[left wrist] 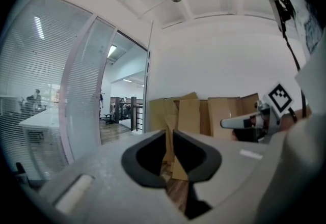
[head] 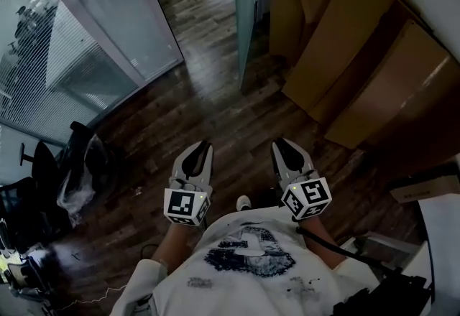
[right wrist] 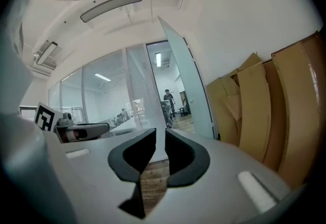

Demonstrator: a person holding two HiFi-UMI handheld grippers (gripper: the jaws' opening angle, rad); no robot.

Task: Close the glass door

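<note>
Approach step; glass door (head: 245, 20) open, well ahead. Left gripper (head: 204, 145), right gripper (head: 282, 144): jaws slightly apart, empty. Next: reach door edge; handle unclear.

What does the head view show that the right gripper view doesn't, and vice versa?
Head view only: black office chairs at the left edge. Right gripper view only: a ceiling lamp and a person standing beyond the doorway. Both: the open glass door, the leaning cardboard sheets and the wooden floor.
</note>
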